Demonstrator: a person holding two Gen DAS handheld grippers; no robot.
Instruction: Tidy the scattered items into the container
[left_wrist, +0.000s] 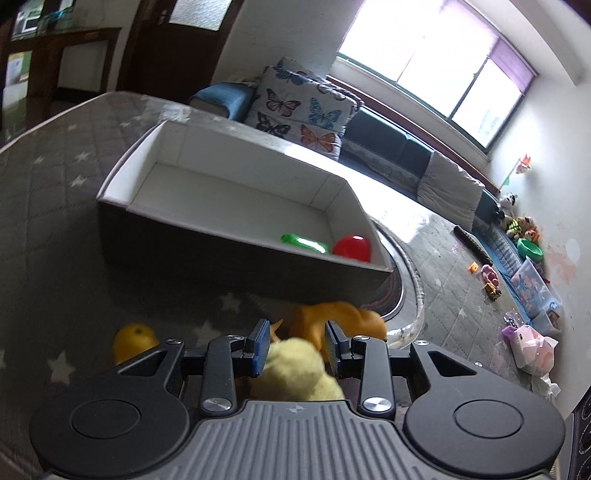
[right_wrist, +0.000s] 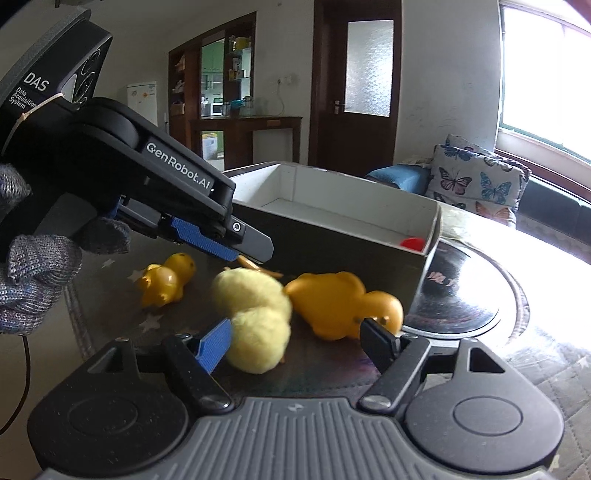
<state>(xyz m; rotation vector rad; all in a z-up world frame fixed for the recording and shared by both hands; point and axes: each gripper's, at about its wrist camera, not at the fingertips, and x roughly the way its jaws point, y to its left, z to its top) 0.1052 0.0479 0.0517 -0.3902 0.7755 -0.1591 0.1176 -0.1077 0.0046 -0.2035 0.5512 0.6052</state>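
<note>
While "DAS Data Acquisition System" and "GenRobot.AI" read clearly on the left gripper (right_wrist: 236, 254) body in the right wrist view, no other writing is legible. Surface: round table (left_wrist: 48, 192) w/ grey star-print quilted cloth, glass edge showing at 3 o'clock; room has a butterfly cushion (left_wrist: 299, 110) on a blue sofa, big window, dark wood doors. Box (left_wrist: 236, 243), white inside, holds a green toy (left_wrist: 304, 243) and red ball (left_wrist: 351, 249) at its 4 o'clock corner. L fingers part-open, straddling the fluffy yellow chick (left_wrist: 295, 369); contact can't be confirmed. Right gripper (right_wrist: 295, 339) wide open, holding nothing, chick just beside its L finger. Orange rubber duck (right_wrist: 340, 302) touches the chick at 3 o'clock; small yellow duck (right_wrist: 166, 280) lies near at 9 o'clock.
</note>
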